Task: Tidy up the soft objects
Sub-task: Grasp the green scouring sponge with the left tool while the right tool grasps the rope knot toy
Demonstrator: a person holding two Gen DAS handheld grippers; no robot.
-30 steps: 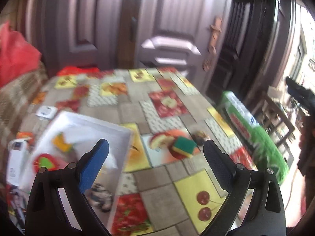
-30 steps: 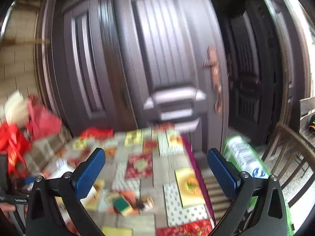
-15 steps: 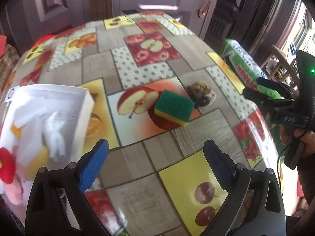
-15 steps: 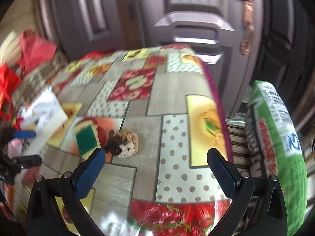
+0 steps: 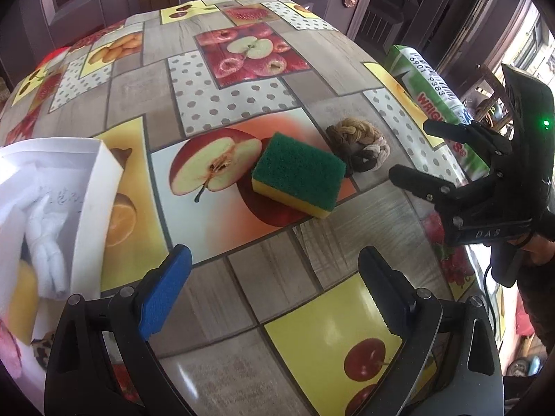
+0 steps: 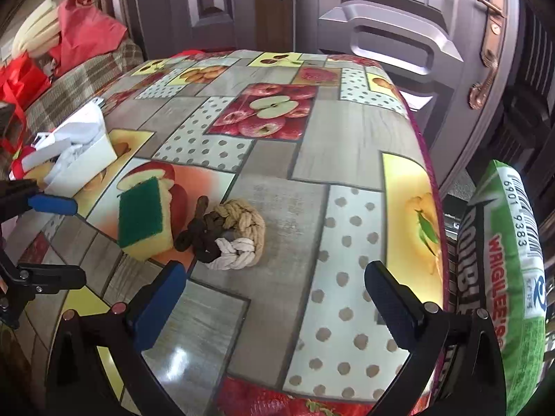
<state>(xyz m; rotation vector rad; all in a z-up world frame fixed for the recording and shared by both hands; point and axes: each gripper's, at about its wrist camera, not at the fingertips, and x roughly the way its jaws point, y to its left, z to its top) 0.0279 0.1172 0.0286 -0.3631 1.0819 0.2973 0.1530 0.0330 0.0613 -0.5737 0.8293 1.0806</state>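
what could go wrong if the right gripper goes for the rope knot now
The braided brown, tan and white rope knot lies against the green-and-yellow sponge, so the open right gripper could nudge or pinch the sponge as well. The white box already holds white cloth and other soft items, so a dropped knot might snag on its rim or spill out.

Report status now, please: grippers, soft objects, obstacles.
Left gripper open, empty. Right gripper open, empty. Sponge and rope knot on table, touching. Nothing blocks them.
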